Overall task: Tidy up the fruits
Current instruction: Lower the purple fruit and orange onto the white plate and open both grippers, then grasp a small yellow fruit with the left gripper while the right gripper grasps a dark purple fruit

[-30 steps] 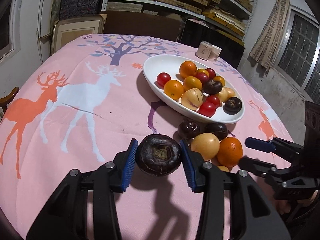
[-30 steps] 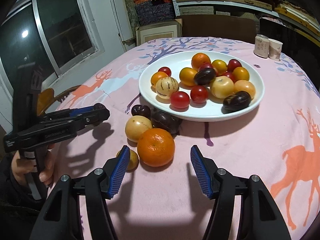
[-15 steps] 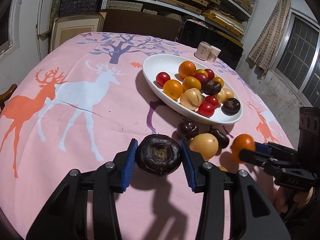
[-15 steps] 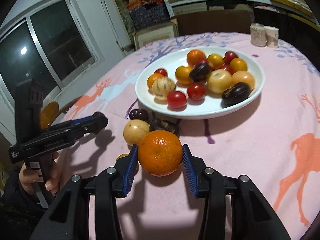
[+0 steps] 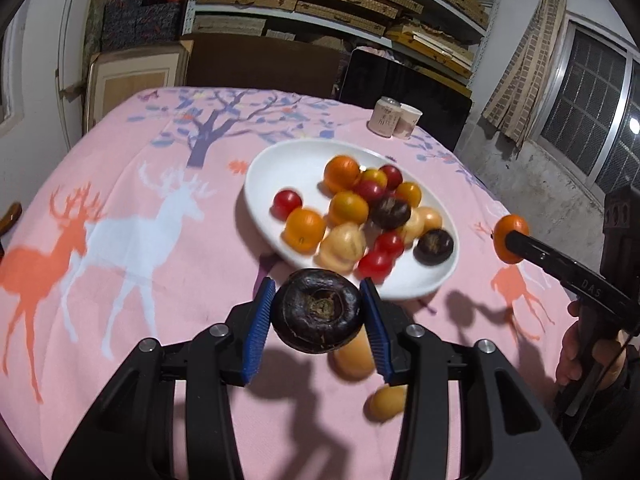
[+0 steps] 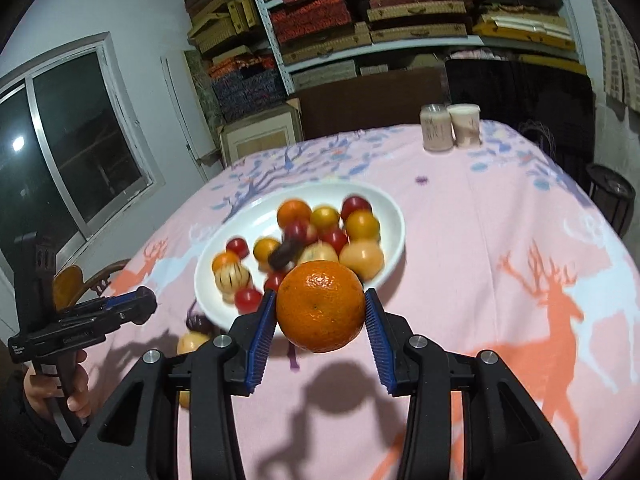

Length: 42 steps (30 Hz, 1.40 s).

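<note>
My left gripper (image 5: 318, 314) is shut on a dark purple round fruit (image 5: 318, 310) and holds it above the cloth, just short of the near rim of the white oval plate (image 5: 280, 164). My right gripper (image 6: 320, 312) is shut on an orange (image 6: 320, 306) and holds it in the air before the plate (image 6: 390, 208). The plate holds several oranges, red tomatoes, yellow fruits and dark fruits. In the left wrist view the orange (image 5: 508, 236) shows at the right in the other gripper. Two yellow fruits (image 5: 354, 354) lie on the cloth below my left gripper.
The round table has a pink deer-print cloth (image 5: 120, 220). Two small cups (image 6: 450, 126) stand at its far side. A dark fruit (image 6: 198, 324) and a yellow fruit (image 6: 192, 342) lie left of the plate. Shelves and a window lie beyond.
My right gripper closed on the orange and lifted it off the cloth toward the plate. My left gripper rose with the dark fruit and moved closer to the plate.
</note>
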Tool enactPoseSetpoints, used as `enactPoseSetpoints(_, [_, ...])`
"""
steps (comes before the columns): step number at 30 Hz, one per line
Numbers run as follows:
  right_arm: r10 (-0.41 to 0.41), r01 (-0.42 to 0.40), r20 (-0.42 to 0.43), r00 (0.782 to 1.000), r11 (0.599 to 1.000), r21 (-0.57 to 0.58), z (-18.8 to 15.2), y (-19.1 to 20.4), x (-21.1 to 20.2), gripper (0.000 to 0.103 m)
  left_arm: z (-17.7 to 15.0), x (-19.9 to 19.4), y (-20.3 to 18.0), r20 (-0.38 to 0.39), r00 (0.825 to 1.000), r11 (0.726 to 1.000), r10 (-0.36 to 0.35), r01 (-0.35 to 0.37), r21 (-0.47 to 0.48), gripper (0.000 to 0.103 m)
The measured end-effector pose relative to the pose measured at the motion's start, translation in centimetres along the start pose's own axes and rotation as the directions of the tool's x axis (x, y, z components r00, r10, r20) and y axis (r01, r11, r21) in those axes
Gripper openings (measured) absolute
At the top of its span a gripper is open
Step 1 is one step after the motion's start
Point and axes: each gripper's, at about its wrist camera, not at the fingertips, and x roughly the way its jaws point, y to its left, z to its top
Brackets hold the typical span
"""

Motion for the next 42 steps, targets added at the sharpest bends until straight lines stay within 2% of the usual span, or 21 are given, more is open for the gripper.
enactPoseSetpoints(7, [0.008, -0.009, 0.032, 0.999, 1.0, 0.021, 4.6, -0.5, 4.5, 0.044, 6.8, 4.4, -2.1, 0.009, 1.0, 0.999, 0.013, -0.013, 0.029, 0.043])
enactPoseSetpoints(13, [0.039, -0.041, 0.037, 0.999, 0.998, 0.054, 6.5, -1.0, 8.1, 0.047, 9.4, 9.7, -2.6, -0.021, 0.999, 0.998, 0.048, -0.047, 0.05, 0.043])
enactPoseSetpoints(14, [0.051, -0.052, 0.033, 0.998, 0.998, 0.043, 6.6, -1.0, 8.8, 0.053, 9.5, 10.6, -2.5, -0.029, 0.998, 0.997, 0.05, -0.049, 0.053, 0.051])
enactPoseSetpoints(15, [0.068, -0.068, 0.012, 0.998, 0.997, 0.033, 6.6, -1.1, 9.5, 0.064, 9.5, 11.3, -2.2, -0.039, 0.998, 0.997, 0.054, -0.052, 0.05, 0.056])
enactPoseSetpoints(17, [0.054, -0.054, -0.002, 0.999, 0.998, 0.044, 6.1, -1.4, 9.9, 0.067, 9.2, 12.0, -1.6, -0.042, 0.997, 0.997, 0.068, -0.067, 0.028, 0.069])
enactPoseSetpoints(18, [0.059, -0.058, -0.003, 0.998, 0.997, 0.046, 5.8, -1.5, 9.8, 0.067, 9.0, 12.0, -1.4, -0.04, 0.997, 0.998, 0.064, -0.064, 0.017, 0.07])
enactPoseSetpoints(22, [0.05, -0.051, 0.028, 0.998, 0.997, 0.053, 4.6, -2.1, 7.9, 0.068, 7.9, 9.9, -0.8, -0.02, 0.999, 0.999, 0.041, -0.041, -0.005, 0.071])
enactPoseSetpoints(25, [0.053, -0.054, 0.033, 0.998, 0.997, 0.05, 3.9, -2.2, 7.0, 0.073, 5.9, 7.3, -1.0, -0.021, 0.999, 0.999, 0.029, -0.029, 0.021, 0.071])
enactPoseSetpoints(28, [0.049, -0.051, 0.034, 0.998, 0.997, 0.055, 3.3, -2.2, 6.3, 0.075, 2.7, 4.4, -1.6, -0.017, 0.999, 0.997, 0.028, -0.027, 0.066, 0.087])
enactPoseSetpoints(29, [0.051, -0.053, 0.035, 0.998, 0.997, 0.054, 3.2, -2.1, 6.2, 0.075, 1.5, 3.5, -1.8, -0.019, 0.999, 0.996, 0.032, -0.031, 0.087, 0.087])
enactPoseSetpoints(33, [0.034, -0.036, 0.043, 0.998, 0.999, 0.031, 2.5, -1.5, 5.4, 0.075, -3.1, 1.2, -3.2, -0.075, 0.997, 0.985, 0.033, -0.02, 0.171, 0.087])
enactPoseSetpoints(37, [0.018, -0.018, 0.051, 0.999, 1.0, 0.018, 1.7, -0.9, 4.4, 0.075, -6.4, 0.8, -4.6, -0.143, 0.99, 0.982, 0.007, 0.02, 0.186, 0.087])
enactPoseSetpoints(39, [0.019, -0.02, 0.049, 0.999, 1.0, 0.013, 1.3, -0.7, 3.9, 0.075, -7.4, 1.5, -5.4, -0.162, 0.987, 0.978, 0.015, 0.019, 0.208, 0.08])
enactPoseSetpoints(41, [0.025, -0.025, 0.042, 0.999, 1.0, 0.001, 0.6, -0.3, 3.4, 0.075, -8.1, 2.7, -5.9, -0.197, 0.98, 0.974, 0.038, 0.008, 0.227, 0.053])
enactPoseSetpoints(42, [0.027, -0.026, 0.034, 0.999, 1.0, -0.009, 0.2, -0.1, 3.2, 0.075, -8.2, 2.7, -6.1, -0.186, 0.982, 0.971, 0.046, -0.001, 0.239, 0.051])
